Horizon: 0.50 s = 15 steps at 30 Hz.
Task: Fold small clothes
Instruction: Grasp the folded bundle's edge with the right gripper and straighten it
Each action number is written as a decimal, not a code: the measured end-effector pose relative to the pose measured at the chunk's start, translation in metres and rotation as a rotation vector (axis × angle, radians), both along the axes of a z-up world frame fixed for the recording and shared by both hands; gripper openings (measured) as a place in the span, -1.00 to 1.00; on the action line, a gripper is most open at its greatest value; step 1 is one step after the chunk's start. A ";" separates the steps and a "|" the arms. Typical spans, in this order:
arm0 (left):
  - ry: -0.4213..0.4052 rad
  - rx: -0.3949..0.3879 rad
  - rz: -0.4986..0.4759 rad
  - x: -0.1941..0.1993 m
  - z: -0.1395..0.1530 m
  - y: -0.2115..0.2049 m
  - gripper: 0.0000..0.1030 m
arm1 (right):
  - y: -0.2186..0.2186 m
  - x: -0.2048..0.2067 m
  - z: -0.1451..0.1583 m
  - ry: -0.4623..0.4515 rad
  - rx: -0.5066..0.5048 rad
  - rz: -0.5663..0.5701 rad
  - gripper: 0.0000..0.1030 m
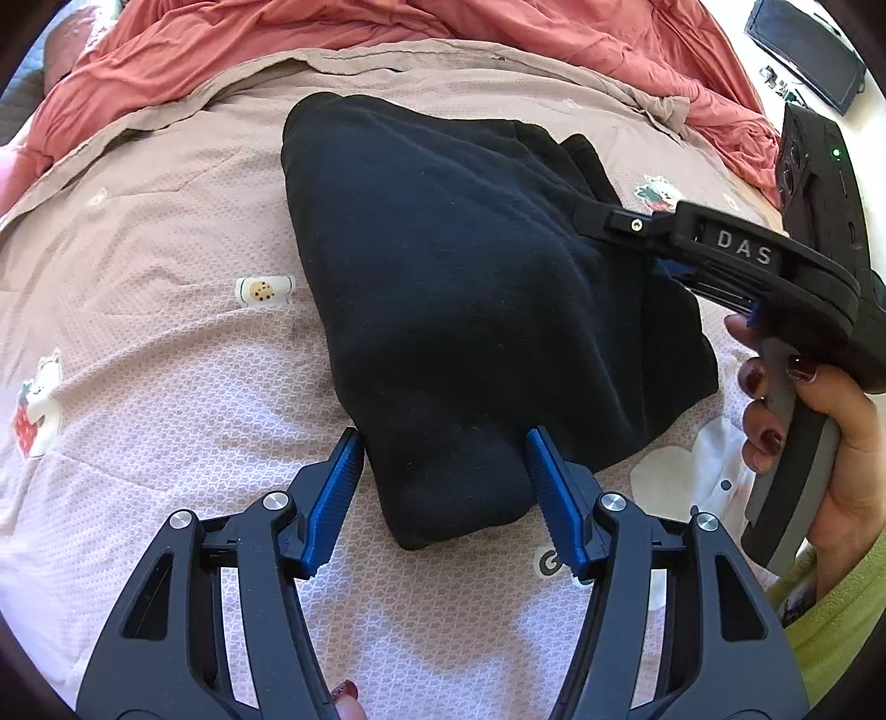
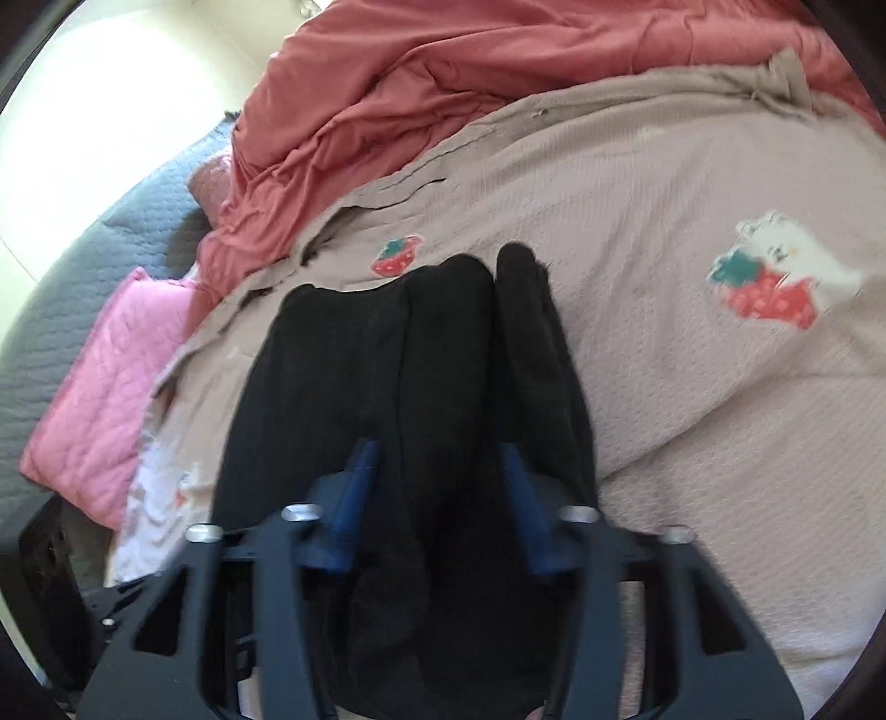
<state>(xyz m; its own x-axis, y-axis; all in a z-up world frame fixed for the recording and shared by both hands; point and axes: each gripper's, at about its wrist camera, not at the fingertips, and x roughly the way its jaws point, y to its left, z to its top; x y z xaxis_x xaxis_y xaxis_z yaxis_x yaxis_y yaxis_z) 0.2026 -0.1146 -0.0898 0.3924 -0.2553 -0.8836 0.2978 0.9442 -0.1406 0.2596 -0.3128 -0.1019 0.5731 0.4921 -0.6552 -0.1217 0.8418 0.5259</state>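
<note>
- Black garment (image 1: 459,299): one dark, partly folded piece of clothing lies on a pink patterned bedspread (image 1: 166,343), the only garment in play. Two handheld grippers work it, and one bare hand (image 1: 830,443) with dark-painted nails shows on the right gripper's handle.
- Seen from the left gripper (image 1: 443,487), the garment stretches ahead and away from the fingertips, its narrow near end bunched between the two blue pads (image 1: 338,487). The pads stand about halfway apart and meet the cloth on both sides, clamped on that end of the fold.
- Seen from the right gripper (image 2: 437,498), the garment runs straight forward from the tool, a thick fold of it filling the gap between the blue fingers (image 2: 354,498). The fingers are drawn in on that fold and grip it; this view is blurred.
- Beyond both tools, a rumpled coral blanket (image 1: 277,50) lies past the garment's far edge; one pink cushion (image 2: 105,376) sits left of the right gripper.
</note>
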 end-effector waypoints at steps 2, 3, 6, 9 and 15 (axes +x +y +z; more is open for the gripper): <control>-0.002 0.000 0.000 0.000 -0.001 0.000 0.03 | 0.003 -0.003 0.009 -0.026 -0.032 0.012 -0.74; -0.001 -0.003 0.002 0.000 -0.002 -0.001 0.03 | 0.004 -0.004 0.013 -0.036 -0.061 0.014 -0.75; 0.006 -0.014 0.000 0.000 -0.004 -0.003 0.03 | 0.006 -0.006 0.014 -0.030 -0.164 0.005 -0.75; 0.008 -0.014 0.000 0.001 -0.007 -0.003 0.04 | 0.011 -0.004 0.002 -0.025 -0.234 0.005 -0.72; -0.004 0.000 -0.006 -0.001 -0.003 -0.004 0.04 | 0.010 -0.007 0.001 -0.047 -0.300 -0.020 -0.26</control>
